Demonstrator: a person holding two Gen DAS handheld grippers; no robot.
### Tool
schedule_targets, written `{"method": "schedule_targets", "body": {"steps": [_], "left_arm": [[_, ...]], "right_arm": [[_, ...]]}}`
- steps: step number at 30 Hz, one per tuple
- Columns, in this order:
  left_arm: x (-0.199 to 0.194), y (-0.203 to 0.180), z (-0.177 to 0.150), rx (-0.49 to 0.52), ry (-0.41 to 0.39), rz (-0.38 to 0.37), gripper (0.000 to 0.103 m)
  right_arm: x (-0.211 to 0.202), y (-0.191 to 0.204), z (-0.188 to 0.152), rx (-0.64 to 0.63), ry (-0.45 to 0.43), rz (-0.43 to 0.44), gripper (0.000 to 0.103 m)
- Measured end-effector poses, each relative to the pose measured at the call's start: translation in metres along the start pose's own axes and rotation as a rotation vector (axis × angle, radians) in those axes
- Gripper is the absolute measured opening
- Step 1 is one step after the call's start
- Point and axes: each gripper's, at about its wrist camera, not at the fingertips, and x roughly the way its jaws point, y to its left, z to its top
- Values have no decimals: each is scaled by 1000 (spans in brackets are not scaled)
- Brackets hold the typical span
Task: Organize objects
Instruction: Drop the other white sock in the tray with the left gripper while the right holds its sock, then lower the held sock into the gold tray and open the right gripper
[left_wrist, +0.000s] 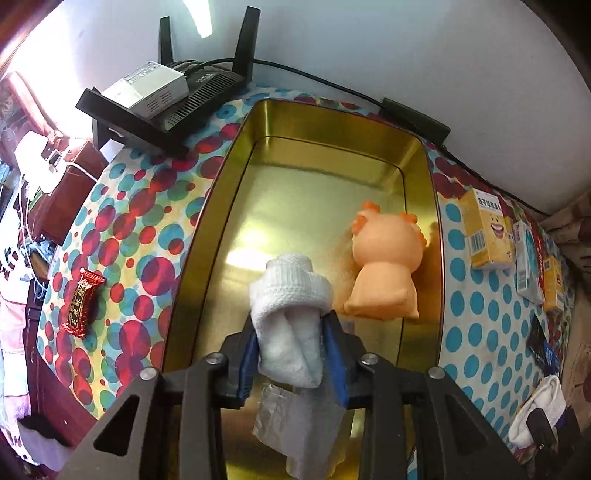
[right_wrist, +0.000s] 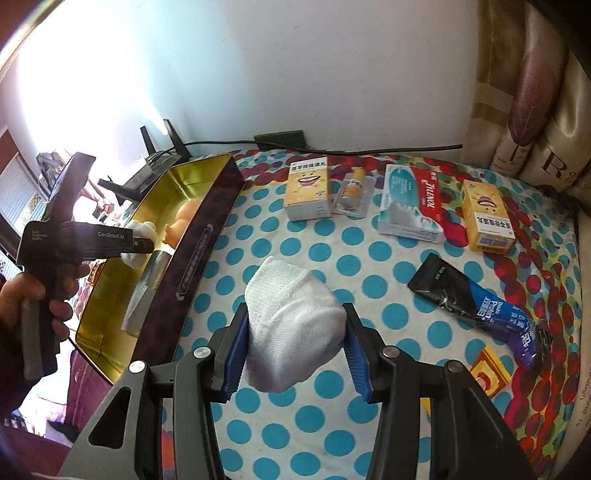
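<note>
My left gripper (left_wrist: 291, 325) is shut on a rolled white sock (left_wrist: 291, 295) and holds it over the gold tin box (left_wrist: 236, 155). An orange toy figure (left_wrist: 384, 266) lies in the box at the right wall. A silver packet (left_wrist: 295, 432) lies in the box under the gripper. My right gripper (right_wrist: 295, 321) is shut on a second rolled white sock (right_wrist: 291, 317) above the dotted tablecloth, right of the box (right_wrist: 199, 236). The left gripper also shows in the right wrist view (right_wrist: 138, 243), inside the box.
A router (left_wrist: 173, 92) stands behind the box. A red candy (left_wrist: 83, 302) lies left of it. To the right lie two yellow medicine boxes (right_wrist: 308, 190) (right_wrist: 487, 216), a blister pack (right_wrist: 352, 197), a toothpaste box (right_wrist: 413, 206), a dark bar wrapper (right_wrist: 476, 299) and a yellow sachet (right_wrist: 487, 373).
</note>
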Motion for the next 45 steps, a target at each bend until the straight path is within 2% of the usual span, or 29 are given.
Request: {"method": "schedule_targets", "body": {"steps": [5,9,15,19,22,26,31,35,40,41,42,45], "left_arm": [[-2,4,-3,-5,14,-48,62],[-10,9,-5,-6,3,-68,62],[-59,22,-19,52,-95,-94,62],[-102,39,-41,132,-189,-113,62],[-127,59,-57,131,-226,-127,62],[-143,92,-70,41,-234,-147,62],[-144,120,-79,-44,-218,-113,62],[-140,131,-85,-64,-203,-109,62],[-134,136,-82,-79,-191,-119,62],[-133,136,-81,-82,-191,-121,62],[-132,137,-80,-84,-191,-123,62],[-128,136,-76,-88,-188,-119,62]], "right_arm": [[1,11,-1,-12,2,-2,46],[3,20,1,-27,-1,5,46],[8,48,14,-100,-18,48,46],[15,84,27,-204,-38,135,46],[24,115,35,-294,-43,193,46],[43,153,41,-384,-20,254,46],[72,195,35,-488,44,293,46],[89,219,26,-537,89,285,46],[99,227,16,-549,111,249,47],[102,227,15,-555,114,240,51],[102,227,15,-557,112,230,61],[95,219,20,-529,69,235,68]]}}
